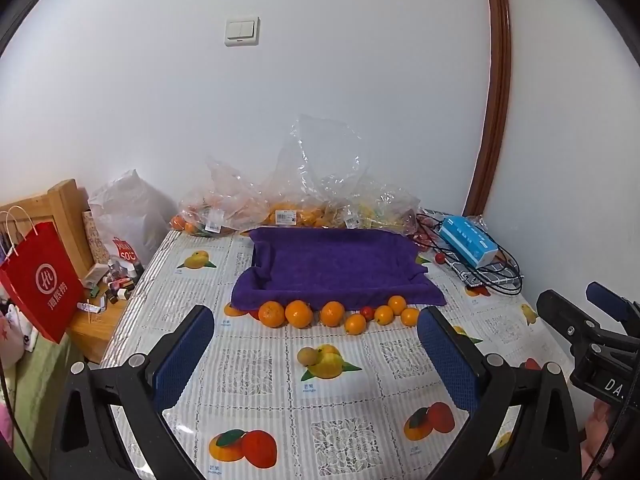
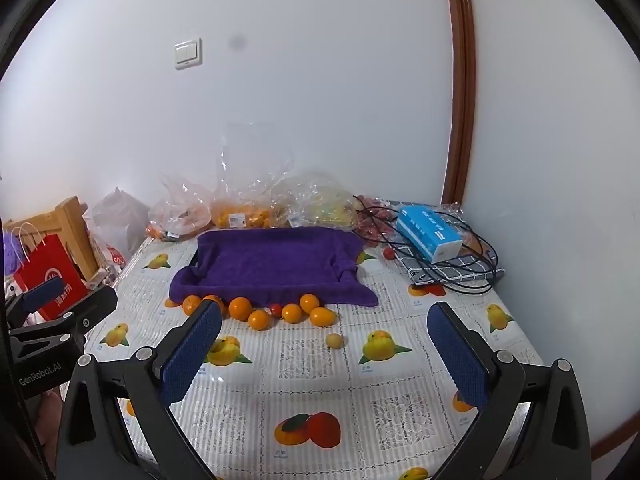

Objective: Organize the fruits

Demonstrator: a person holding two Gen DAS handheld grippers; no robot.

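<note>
Two tools [image 1: 316, 352] [image 2: 324, 352] open, seven oranges [image 1: 298, 313]

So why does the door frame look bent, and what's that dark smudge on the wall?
Left wrist view: the fisheye lens bows the door frame and blacks out the corners; light is soft and even, with no hard shadows. Right wrist view: the same bowing, plus a blurry dark spot near the light switch, probably dirt on the lens, since the other view lacks it.

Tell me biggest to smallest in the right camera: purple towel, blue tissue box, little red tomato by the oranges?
1. Purple towel, by far.
2. Blue tissue box.
3. Red tomato, smallest, though nearest the camera.
</note>
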